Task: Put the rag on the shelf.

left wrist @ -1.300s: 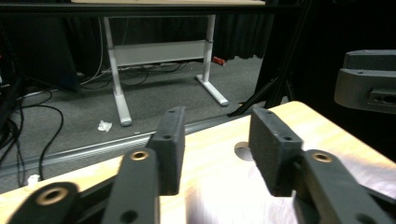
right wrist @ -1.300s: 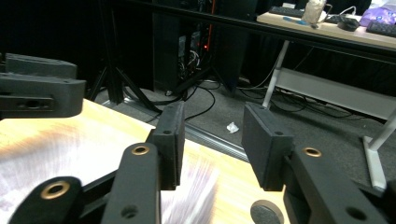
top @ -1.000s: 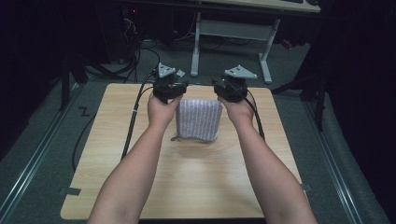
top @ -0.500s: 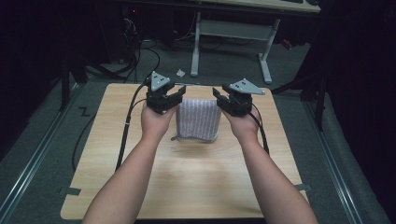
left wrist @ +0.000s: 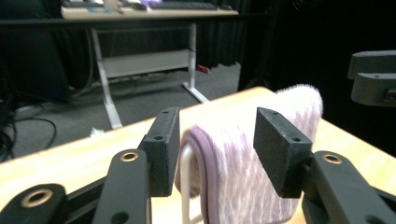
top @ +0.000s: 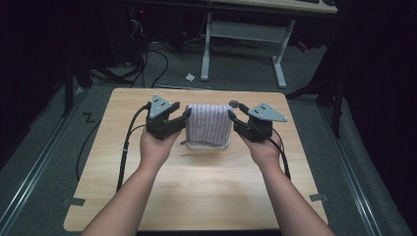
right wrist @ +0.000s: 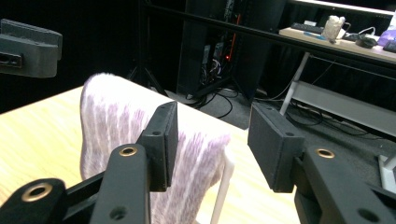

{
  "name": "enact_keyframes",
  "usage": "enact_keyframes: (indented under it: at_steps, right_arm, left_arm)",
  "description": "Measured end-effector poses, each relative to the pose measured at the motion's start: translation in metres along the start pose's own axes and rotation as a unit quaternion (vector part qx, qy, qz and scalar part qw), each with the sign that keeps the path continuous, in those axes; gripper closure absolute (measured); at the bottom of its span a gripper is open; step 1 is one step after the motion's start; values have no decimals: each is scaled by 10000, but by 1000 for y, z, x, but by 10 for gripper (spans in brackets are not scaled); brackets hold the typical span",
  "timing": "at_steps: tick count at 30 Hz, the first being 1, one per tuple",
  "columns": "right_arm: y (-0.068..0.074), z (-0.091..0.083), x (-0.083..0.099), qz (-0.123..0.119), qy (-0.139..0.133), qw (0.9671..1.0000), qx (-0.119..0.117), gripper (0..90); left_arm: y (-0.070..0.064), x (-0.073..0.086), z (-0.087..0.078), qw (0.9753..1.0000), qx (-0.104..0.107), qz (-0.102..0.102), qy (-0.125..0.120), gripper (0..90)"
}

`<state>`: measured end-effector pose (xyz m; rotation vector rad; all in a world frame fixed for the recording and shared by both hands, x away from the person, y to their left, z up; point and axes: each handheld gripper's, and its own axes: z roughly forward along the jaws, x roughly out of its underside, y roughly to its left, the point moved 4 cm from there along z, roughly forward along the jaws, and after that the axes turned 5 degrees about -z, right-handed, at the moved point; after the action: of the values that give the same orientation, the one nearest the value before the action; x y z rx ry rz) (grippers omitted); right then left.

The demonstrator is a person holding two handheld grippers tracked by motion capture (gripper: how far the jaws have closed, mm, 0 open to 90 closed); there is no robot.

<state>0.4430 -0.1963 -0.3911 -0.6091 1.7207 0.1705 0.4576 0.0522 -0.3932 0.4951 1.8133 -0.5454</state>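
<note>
We held our left gripper [top: 185, 117] and right gripper [top: 232, 116] unclenched at either end of the striped towel [top: 209, 124], which hung over a white rack [left wrist: 186, 186] mid-table [top: 206, 196]

A white-and-purple striped towel [top: 209, 123] drapes a white rack [left wrist: 187, 186] on a light wood table [top: 196, 191]; black grippers at 9 and 3 o'clock.

Both forearms reach forward, roughly parallel. Left hand [top: 156, 145] grips left gripper [top: 186, 116], jaws apart, pointing inward. Right hand [top: 264, 147] grips right gripper [top: 231, 117], jaws apart, facing left one.
</note>
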Motion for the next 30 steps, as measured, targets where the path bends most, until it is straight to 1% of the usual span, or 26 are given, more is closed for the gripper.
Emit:
enact_keyframes:
  at_steps: [2,3,4,6,7,8,9,10,11,12,13,14,15,16,17,18,19,20,21,23,25,26,27,28,29,30]
  right_arm:
    - [1,0,4,-1,71,10000,-27,533]
    - [2,-1,14,31,141,9999,-74,533]
    - [4,-1,19,36,215,9997,-98,531]
    - [6,-2,31,-39,316,9994,-93,529]
    - [7,-2,37,-21,384,9992,-109,528]
    - [8,-3,44,17,414,9991,-117,527]
    - [9,-4,51,52,484,9987,-144,526]
    - [10,-4,58,49,548,9984,-143,524]
    - [12,-5,65,55,610,9980,-147,523]
    - [13,-6,72,51,657,9977,-155,522]
    - [15,-6,79,69,734,9971,-163,521]
    - [16,-8,86,75,786,9967,-167,520]
    - [18,-9,93,73,835,9963,-181,519]
    - [20,-11,99,82,873,9960,-181,517]
    - [22,-13,106,106,930,9954,-197,514]
    - [24,-15,111,110,973,9950,-202,510]
    - [26,-18,117,145,1022,9944,-232,502]
    - [29,-20,122,166,1061,9938,-275,498]
    - [29,-20,122,166,1061,9938,-275,498]
    - [38,-30,136,125,1174,9924,-359,478]
    - [41,-33,141,73,1232,9916,-381,476]
    - [48,-43,153,63,1406,9893,-381,477]
    - [50,-49,158,98,1411,9893,-357,480]
    - [52,-58,164,124,1346,9903,-320,498]
    - [52,-58,164,124,1346,9903,-320,498]
    - [56,-71,169,27,1405,9893,-385,474]
  left_arm:
    - [1,4,0,10000,14,-46,69,522]
    - [5,14,0,9997,74,-189,165,522]
    - [5,14,0,9997,74,-189,165,522]
    - [7,27,-1,9994,62,-218,265,519]
    - [9,41,-1,9989,70,-234,405,518]
    - [9,41,-1,9989,70,-234,405,517]
    - [9,58,-1,9981,87,-267,546,515]
    - [9,58,-1,9981,87,-267,546,515]
    - [9,75,-1,9970,100,-244,722,514]
    - [8,84,-1,9965,112,-258,787,511]
    - [8,84,-1,9965,112,-258,787,509]
    - [7,100,-2,9952,171,-299,920,508]
    - [6,108,-2,9942,190,-288,1018,508]
    - [6,108,-2,9942,190,-288,1018,505]
    - [7,123,-3,9919,189,-241,1234,502]
    - [7,123,-3,9919,189,-241,1234,500]
    - [7,136,-6,9895,219,-243,1407,497]
    - [6,142,-8,9882,232,-211,1502,495]
    - [6,142,-8,9882,232,-211,1502,492]
    - [0,161,-18,9849,305,-115,1703,487]
    - [-4,166,-24,9848,351,-98,1699,489]
    - [-11,173,-36,9860,451,-89,1602,487]
    - [-16,178,-43,9864,556,-130,1539,487]
    - [-22,184,-52,9848,693,-213,1580,485]
    - [-27,187,-59,9807,760,-304,1777,485]
    - [-35,192,-69,9784,835,-298,1866,459]
